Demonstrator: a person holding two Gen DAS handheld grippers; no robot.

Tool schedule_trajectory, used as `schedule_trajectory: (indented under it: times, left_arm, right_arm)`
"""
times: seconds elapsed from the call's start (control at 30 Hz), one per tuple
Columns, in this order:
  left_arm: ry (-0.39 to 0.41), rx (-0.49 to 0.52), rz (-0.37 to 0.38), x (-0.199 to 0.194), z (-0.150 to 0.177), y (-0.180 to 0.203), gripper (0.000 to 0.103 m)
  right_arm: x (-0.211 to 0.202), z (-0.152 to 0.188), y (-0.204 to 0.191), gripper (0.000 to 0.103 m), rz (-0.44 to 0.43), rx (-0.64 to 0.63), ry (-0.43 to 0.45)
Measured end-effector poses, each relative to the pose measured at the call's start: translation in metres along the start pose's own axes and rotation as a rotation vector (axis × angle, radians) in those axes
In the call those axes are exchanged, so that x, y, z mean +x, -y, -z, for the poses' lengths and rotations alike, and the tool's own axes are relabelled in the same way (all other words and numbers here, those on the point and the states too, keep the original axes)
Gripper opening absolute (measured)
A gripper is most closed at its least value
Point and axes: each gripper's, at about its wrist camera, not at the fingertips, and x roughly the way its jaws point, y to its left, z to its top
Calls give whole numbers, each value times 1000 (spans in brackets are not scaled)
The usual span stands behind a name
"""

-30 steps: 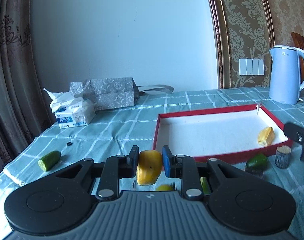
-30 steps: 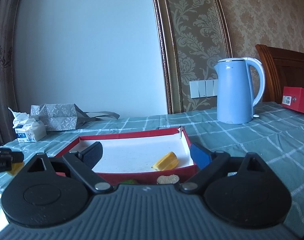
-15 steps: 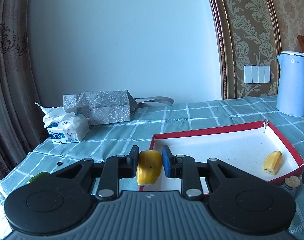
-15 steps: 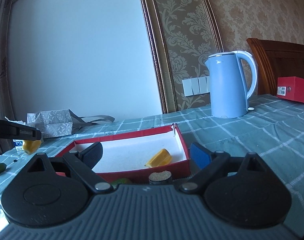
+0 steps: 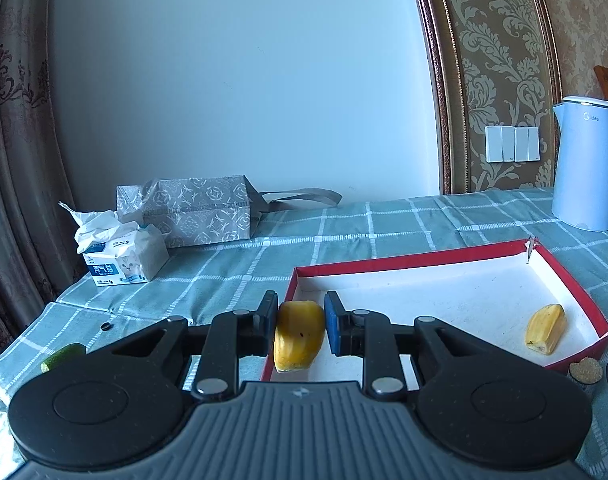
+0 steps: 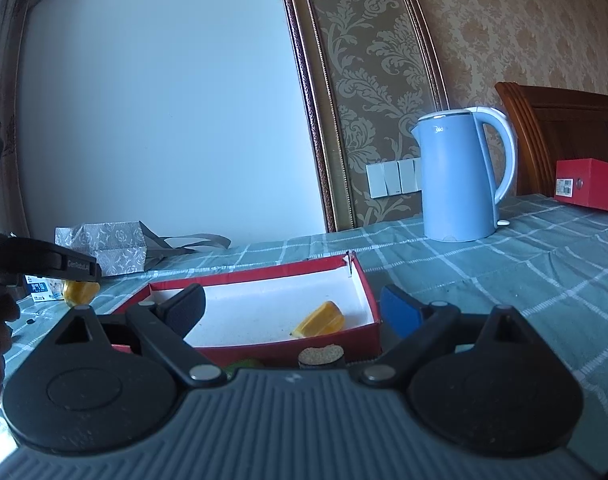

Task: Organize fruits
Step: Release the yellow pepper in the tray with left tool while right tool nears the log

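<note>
My left gripper (image 5: pixel 300 322) is shut on a yellow fruit piece (image 5: pixel 298 336) and holds it in the air over the near left corner of the red-rimmed white tray (image 5: pixel 423 260). A second yellow piece (image 5: pixel 545 330) lies in the tray's right end; it also shows in the right wrist view (image 6: pixel 319 320). My right gripper (image 6: pixel 292 308) is open and empty, low in front of the tray (image 6: pixel 359 280). A green fruit (image 6: pixel 242 364) peeks between its fingers. Another green piece (image 5: pixel 62 356) lies at the table's left edge.
A cork-topped small jar (image 6: pixel 319 356) stands in front of the tray. A blue kettle (image 6: pixel 459 176) stands at the back right, a red box (image 6: pixel 587 186) far right. A tissue pack (image 5: pixel 122 254) and a grey bag (image 5: pixel 200 210) sit at the back left.
My left gripper has risen and moved forward with the yellow piece, toward the tray's near left corner. The right gripper has tilted up slightly and stayed open.
</note>
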Motion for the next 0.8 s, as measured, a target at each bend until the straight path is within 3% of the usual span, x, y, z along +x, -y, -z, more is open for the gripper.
schedule_trajectory:
  times: [0.8]
  left_arm:
    - [-36, -7, 23, 32, 3, 7, 24]
  right_arm:
    - [0, 4, -4, 94, 0, -39, -5]
